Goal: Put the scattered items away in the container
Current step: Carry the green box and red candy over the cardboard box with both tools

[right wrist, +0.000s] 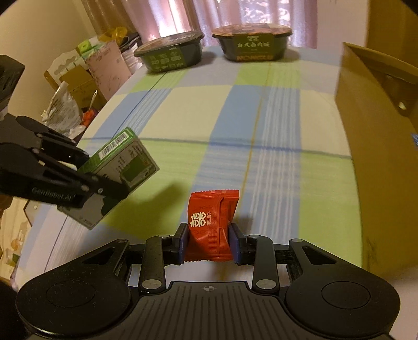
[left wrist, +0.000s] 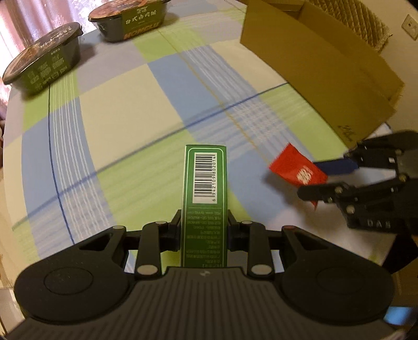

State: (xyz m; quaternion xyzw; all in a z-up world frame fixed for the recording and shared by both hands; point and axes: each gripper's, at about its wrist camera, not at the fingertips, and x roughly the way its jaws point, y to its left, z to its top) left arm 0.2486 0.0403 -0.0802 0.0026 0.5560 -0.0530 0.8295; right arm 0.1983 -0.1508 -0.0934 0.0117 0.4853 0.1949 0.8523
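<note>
The bench (left wrist: 146, 109), under a checked cloth of blue, green and cream, fills both views; its near edge is hidden behind the claw bodies. The cardboard box (left wrist: 321, 65) stands at the far right of the bench, open at the top. Both views cut it off, so what lies inside cannot be seen. In the right wrist view only one tan wall shows, blurred, at the right edge.

Two dark meal bowls sit side by side at the far edge, close together, lids on: the left bowl (left wrist: 44, 65) and the right bowl (left wrist: 130, 22). Their small print is too fine to read. Clutter (right wrist: 86, 75) of bags and cartons stands beyond the left edge of the bench and is hard to make out.

The left claw (left wrist: 204, 230) is closed onto a green carton (left wrist: 205, 196), pinching its narrow sides. The carton points away from the camera, barcode uppermost, and its near end is hidden by the claw body. From the right wrist view it hangs tilted above the cloth.

The right claw (right wrist: 208, 243) is closed onto a red sweet packet (right wrist: 211, 225), its blue pads pressing both sides. The packet is raised off the cloth, near the box's near corner.
</note>
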